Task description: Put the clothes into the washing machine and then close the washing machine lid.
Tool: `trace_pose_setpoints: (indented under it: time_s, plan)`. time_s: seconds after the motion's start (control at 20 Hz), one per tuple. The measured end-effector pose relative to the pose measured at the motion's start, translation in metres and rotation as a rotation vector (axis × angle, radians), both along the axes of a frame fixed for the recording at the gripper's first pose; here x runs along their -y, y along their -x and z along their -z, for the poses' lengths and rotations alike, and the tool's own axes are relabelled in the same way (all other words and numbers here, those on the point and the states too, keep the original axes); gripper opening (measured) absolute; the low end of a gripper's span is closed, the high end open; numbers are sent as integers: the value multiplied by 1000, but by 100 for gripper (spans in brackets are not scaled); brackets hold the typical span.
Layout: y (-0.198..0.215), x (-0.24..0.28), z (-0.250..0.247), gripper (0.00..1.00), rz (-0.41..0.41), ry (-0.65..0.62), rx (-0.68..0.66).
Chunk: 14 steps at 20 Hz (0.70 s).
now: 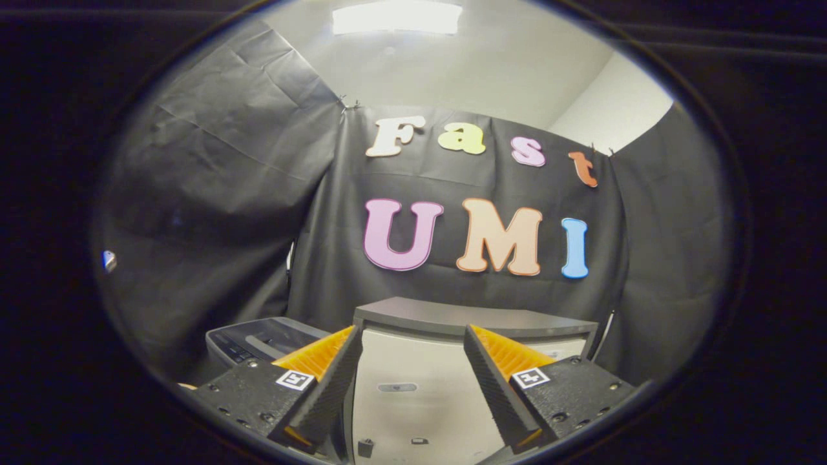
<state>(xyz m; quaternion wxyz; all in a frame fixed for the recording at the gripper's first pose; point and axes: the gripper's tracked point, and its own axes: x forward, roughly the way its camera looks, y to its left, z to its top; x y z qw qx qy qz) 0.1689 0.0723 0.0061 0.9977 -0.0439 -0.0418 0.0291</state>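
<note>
The gripper (410,387) sits at the bottom of the frame with its two fingers spread wide and nothing between them. Between and past the fingers, in the lower middle of the frame, stands the washing machine (413,387). It is a pale, smooth box with flat sides. Its lid (471,318) is a dark grey slab with a rounded front edge, and it seems to lie flat on top, though I cannot tell for sure. In the lower left of the frame, just beside the machine, is a dark grey box (258,342) with a shiny sloped top. I cannot tell what it is. I cannot pick out any clothes from here.

What could go wrong? The clothes have to be found first, so the gripper may swing around and bump the machine's hard corner or the box beside it. If the lid really is down, clothes dropped now would only land on top. Soft cloth can also slip from the ridged fingers if they pinch only a small fold.
</note>
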Motion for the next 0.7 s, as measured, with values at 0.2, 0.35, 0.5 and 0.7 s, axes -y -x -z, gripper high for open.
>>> trace_pose_setpoints:
  time_s: [0.2,0.35,0.5,0.7]
  plan:
    - [5,13,11,95,39,-21,-21]
    - [6,23,16,96,65,-34,-30]
    - [7,26,18,96,79,-52,-38]
    - [6,28,19,96,86,-56,-42]
